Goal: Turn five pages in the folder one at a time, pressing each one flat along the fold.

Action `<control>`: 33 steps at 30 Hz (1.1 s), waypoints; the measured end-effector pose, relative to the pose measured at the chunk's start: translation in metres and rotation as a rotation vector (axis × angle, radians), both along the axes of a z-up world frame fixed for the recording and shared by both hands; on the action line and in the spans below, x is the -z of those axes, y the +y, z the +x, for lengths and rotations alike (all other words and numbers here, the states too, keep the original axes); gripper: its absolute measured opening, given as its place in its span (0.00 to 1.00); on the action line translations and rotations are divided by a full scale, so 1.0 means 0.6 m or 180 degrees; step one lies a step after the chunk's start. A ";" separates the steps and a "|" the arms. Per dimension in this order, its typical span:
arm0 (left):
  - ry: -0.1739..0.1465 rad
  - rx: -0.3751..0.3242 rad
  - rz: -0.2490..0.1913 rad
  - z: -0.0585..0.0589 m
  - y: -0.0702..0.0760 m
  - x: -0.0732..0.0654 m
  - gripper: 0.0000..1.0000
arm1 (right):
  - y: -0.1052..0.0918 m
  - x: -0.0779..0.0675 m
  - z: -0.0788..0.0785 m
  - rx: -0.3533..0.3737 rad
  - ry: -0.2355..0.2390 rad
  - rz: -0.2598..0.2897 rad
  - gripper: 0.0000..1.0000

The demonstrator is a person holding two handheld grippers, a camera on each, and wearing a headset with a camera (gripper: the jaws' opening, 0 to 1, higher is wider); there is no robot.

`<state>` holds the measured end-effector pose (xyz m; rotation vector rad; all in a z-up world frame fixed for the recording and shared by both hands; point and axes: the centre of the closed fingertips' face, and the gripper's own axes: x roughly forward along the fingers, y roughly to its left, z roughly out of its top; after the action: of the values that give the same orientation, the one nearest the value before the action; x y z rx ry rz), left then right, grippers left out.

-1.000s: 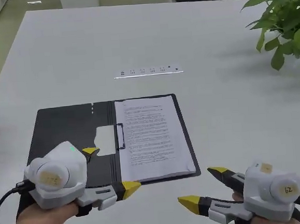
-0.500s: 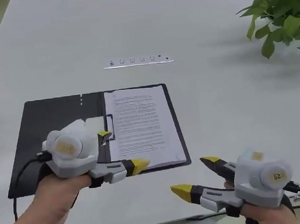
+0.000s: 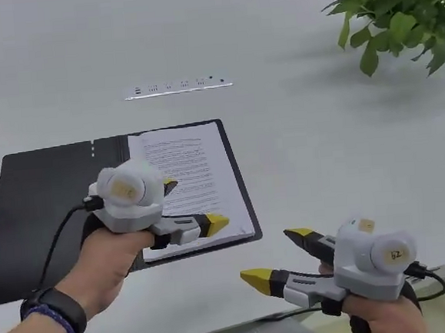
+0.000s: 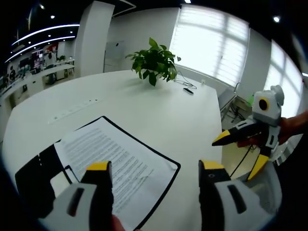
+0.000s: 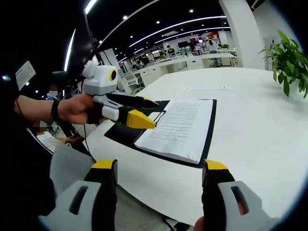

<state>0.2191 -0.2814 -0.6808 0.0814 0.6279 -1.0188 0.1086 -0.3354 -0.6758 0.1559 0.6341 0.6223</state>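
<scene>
A black folder (image 3: 48,203) lies open on the white table, its stack of printed pages (image 3: 188,165) on the right half. My left gripper (image 3: 194,203) hovers open over the lower part of the pages, yellow tips pointing right. In the left gripper view the pages (image 4: 115,161) lie below the open left gripper (image 4: 155,166). My right gripper (image 3: 276,255) is open near the table's front edge, right of the folder and apart from it. The right gripper view looks past the open right gripper (image 5: 159,165) at the pages (image 5: 180,125) and the left gripper (image 5: 148,113).
A white power strip (image 3: 178,87) is set into the table behind the folder. A green potted plant (image 3: 395,14) stands at the far right. Bare table top (image 3: 321,151) stretches between the folder and the plant.
My left gripper has moved forward and to the right, from the folder's front edge to over the lower pages. The right gripper has kept its place. The head view has shifted.
</scene>
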 end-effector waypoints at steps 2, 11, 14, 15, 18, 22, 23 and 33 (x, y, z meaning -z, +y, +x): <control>-0.0004 0.0027 0.0050 0.004 -0.012 0.012 0.73 | -0.002 0.000 0.001 0.0017 0.0004 0.0009 0.71; -0.0069 0.0214 0.0398 0.007 -0.058 0.081 0.72 | -0.011 0.004 -0.001 0.0075 0.0022 0.0025 0.70; -0.0206 0.0196 0.0646 0.016 -0.055 0.106 0.74 | -0.015 0.005 -0.003 0.0112 0.0033 0.0047 0.70; -0.0158 0.0182 0.0673 0.014 -0.056 0.117 0.74 | -0.015 0.006 -0.004 0.0118 0.0036 0.0049 0.70; -0.0089 0.0143 0.0695 0.013 -0.057 0.130 0.74 | -0.018 0.007 -0.007 0.0117 0.0049 0.0033 0.69; 0.0037 -0.0029 0.0682 0.018 -0.059 0.148 0.74 | -0.025 0.010 -0.007 0.0147 0.0061 0.0049 0.69; 0.0043 -0.0037 0.0684 0.019 -0.059 0.151 0.74 | -0.026 0.012 -0.007 0.0146 0.0072 0.0046 0.69; -0.0162 0.0019 0.0925 0.020 -0.055 0.174 0.69 | -0.034 0.013 -0.005 0.0164 0.0090 0.0053 0.69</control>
<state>0.2314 -0.3147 -0.7849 0.3632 0.7261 -0.9228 0.1059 -0.3559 -0.6834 0.1962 0.6504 0.5765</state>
